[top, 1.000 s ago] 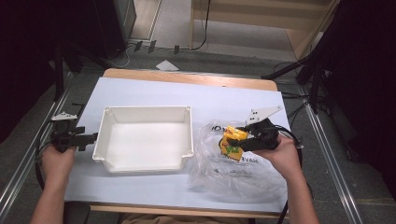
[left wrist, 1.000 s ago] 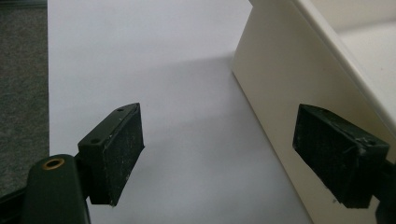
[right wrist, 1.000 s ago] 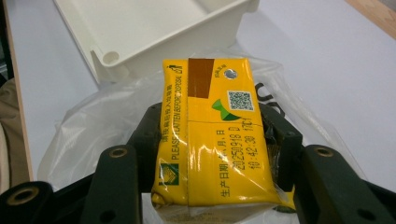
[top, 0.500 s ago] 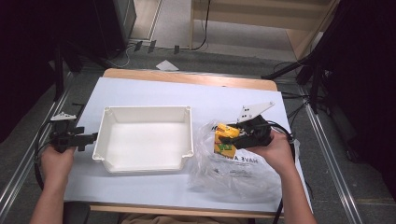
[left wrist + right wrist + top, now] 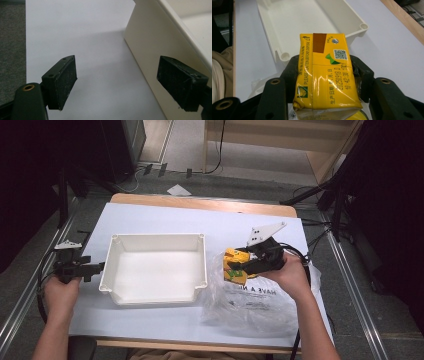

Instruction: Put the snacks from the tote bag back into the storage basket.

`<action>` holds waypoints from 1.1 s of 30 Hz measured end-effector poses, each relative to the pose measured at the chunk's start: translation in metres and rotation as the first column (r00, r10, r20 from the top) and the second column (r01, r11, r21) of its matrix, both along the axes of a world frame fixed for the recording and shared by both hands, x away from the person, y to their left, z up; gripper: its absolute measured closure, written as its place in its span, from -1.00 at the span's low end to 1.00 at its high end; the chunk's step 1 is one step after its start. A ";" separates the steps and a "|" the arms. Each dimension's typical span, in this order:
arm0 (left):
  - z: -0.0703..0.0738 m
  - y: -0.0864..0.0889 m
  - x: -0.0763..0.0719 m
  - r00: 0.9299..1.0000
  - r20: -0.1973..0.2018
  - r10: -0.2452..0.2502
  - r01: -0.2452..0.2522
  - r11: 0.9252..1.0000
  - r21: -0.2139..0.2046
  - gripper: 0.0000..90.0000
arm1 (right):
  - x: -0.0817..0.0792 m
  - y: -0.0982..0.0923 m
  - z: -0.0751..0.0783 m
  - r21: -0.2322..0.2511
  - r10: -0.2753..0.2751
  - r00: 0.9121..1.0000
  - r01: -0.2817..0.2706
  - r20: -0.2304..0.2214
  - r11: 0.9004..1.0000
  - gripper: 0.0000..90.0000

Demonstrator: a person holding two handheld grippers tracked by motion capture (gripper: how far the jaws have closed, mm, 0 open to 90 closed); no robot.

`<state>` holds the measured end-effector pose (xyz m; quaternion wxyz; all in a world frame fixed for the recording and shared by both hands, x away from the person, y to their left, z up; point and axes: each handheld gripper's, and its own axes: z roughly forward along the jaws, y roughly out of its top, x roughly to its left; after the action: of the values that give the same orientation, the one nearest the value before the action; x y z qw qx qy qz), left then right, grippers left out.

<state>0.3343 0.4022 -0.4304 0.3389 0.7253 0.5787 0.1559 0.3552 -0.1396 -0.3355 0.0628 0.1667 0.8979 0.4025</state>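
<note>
A yellow drink carton [image 5: 324, 75] with printed text and a QR code is clamped between the jaws of my right gripper [image 5: 240, 266], lifted over a clear plastic bag [image 5: 250, 302] at the right of the table. The carton [image 5: 234, 265] points toward the white plastic tray [image 5: 122, 290], whose near corner [image 5: 284, 56] lies just beyond it. My left gripper [image 5: 95, 266] rests on the table at the tray's left side, open, with nothing between its pads [image 5: 62, 82]. The tray's outer wall [image 5: 150, 50] stands right beside the right-hand pad.
The white tabletop [image 5: 165, 217] has a wooden far edge [image 5: 200, 204]. The bag carries printed lettering and lies crumpled at the front right. Cables run along the floor behind the table. Metal rails [image 5: 350, 285] flank both sides.
My right gripper has lifted the yellow carton out of the bag and carried it left toward the tray. The left gripper has stayed put.
</note>
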 end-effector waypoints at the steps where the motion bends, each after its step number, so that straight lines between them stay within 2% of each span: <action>1: 0.000 0.000 0.000 1.000 0.000 -0.001 0.001 1.000 0.000 -0.62 | 0.001 0.002 0.001 -0.003 0.005 1.000 -0.005 0.007 1.000 0.16; 9: 0.000 0.000 0.000 1.000 0.001 -0.001 0.001 1.000 -0.004 -0.62 | 0.006 0.013 0.006 0.002 0.037 0.999 -0.037 0.004 0.999 0.16; 33: 0.000 0.001 0.000 1.000 0.000 -0.007 0.007 1.000 -0.005 -0.62 | 0.020 0.047 0.021 0.031 0.121 0.992 -0.122 0.031 0.992 0.16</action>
<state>0.3347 0.4031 -0.4303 0.3415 0.7263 0.5765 0.1532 0.3748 -0.0923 -0.3140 0.0484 0.1068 0.8988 0.4225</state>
